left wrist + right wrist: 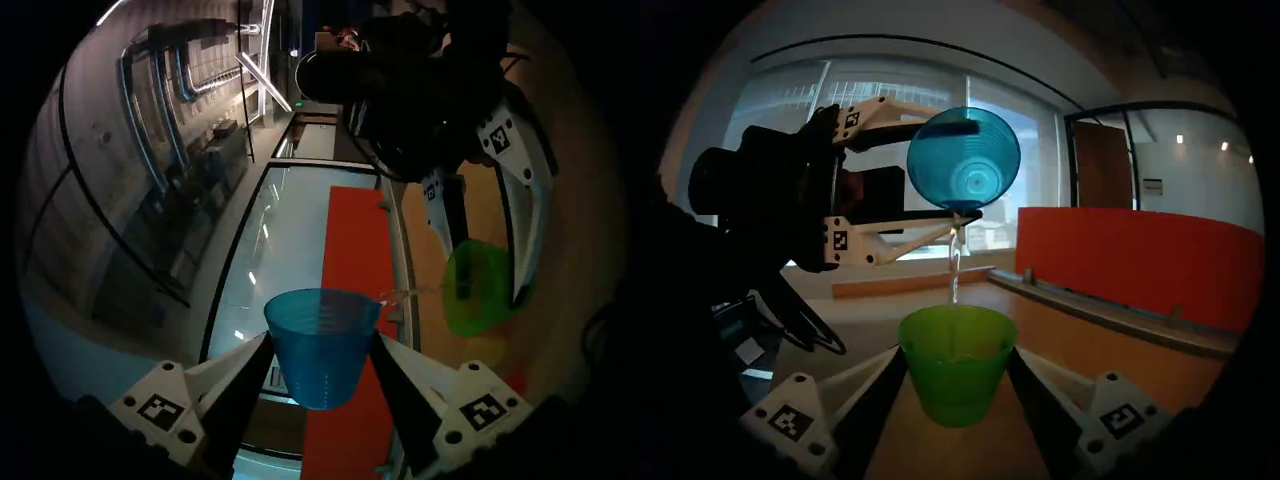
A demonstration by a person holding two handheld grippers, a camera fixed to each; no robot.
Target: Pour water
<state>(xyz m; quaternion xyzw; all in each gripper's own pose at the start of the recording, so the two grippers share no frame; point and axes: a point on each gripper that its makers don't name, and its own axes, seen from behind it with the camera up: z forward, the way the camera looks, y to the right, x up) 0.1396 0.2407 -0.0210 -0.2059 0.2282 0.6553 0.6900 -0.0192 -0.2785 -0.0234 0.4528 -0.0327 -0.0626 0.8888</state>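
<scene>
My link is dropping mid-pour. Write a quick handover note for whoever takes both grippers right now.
Left gripper: shut on the blue cup, which is tipped on its side above the green cup.
Right gripper: shut on the green cup, held upright below.
A thin water stream runs from the blue cup's rim into the green cup.
Done: both cups grasped, pour under way.
Left: finish the pour, then right the blue cup. The green cup's fill level is hard to judge.

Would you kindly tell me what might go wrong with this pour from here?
The thin water stream falls through open air from the blue cup to the green cup; a small drift of either cup could spill it onto the wooden table. The blue cup is steeply tipped; tilting further may overshoot.
</scene>
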